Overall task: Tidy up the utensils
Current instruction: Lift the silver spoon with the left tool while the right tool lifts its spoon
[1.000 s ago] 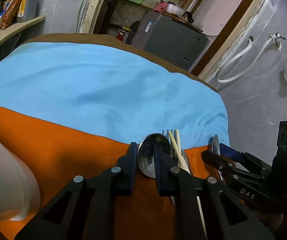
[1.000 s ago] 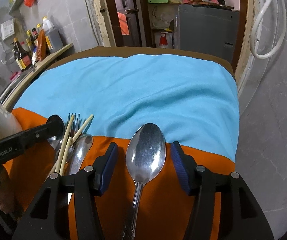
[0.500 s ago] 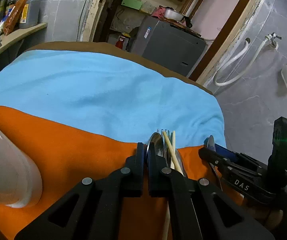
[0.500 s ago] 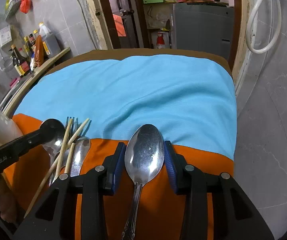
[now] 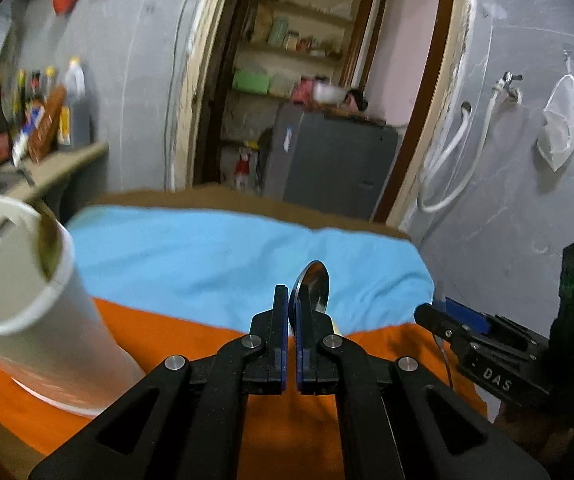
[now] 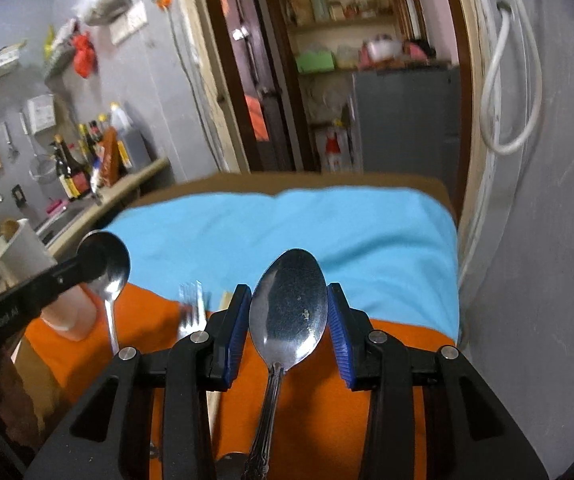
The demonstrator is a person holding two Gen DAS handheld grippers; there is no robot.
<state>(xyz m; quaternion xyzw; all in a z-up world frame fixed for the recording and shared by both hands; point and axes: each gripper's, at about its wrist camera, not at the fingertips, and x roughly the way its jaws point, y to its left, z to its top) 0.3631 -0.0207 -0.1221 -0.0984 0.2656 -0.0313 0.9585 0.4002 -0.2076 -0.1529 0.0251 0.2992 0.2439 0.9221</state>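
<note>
My left gripper [image 5: 291, 300] is shut on a steel spoon [image 5: 314, 289], held edge-on above the orange cloth [image 5: 207, 360]. In the right wrist view that spoon [image 6: 108, 268] hangs from the left gripper's fingers [image 6: 83, 268], raised off the table. My right gripper [image 6: 289, 312] is shut on a large steel spoon [image 6: 289, 304], bowl up between the blue pads, lifted above the cloth. A fork [image 6: 191, 308] and a chopstick tip [image 6: 223, 300] lie on the orange cloth between the two grippers. A white cup [image 5: 27, 292] stands to the left.
A blue cloth [image 6: 307, 224] covers the far half of the table. The grey wall with a white hose [image 6: 507, 80] runs close along the right. A counter with bottles [image 6: 87, 160] and a sink stands far left. A grey appliance [image 5: 327, 160] stands beyond the table.
Both grippers have closed on their spoons and lifted them off the orange cloth. The views have tilted up. The fork and chopsticks stay on the table.
</note>
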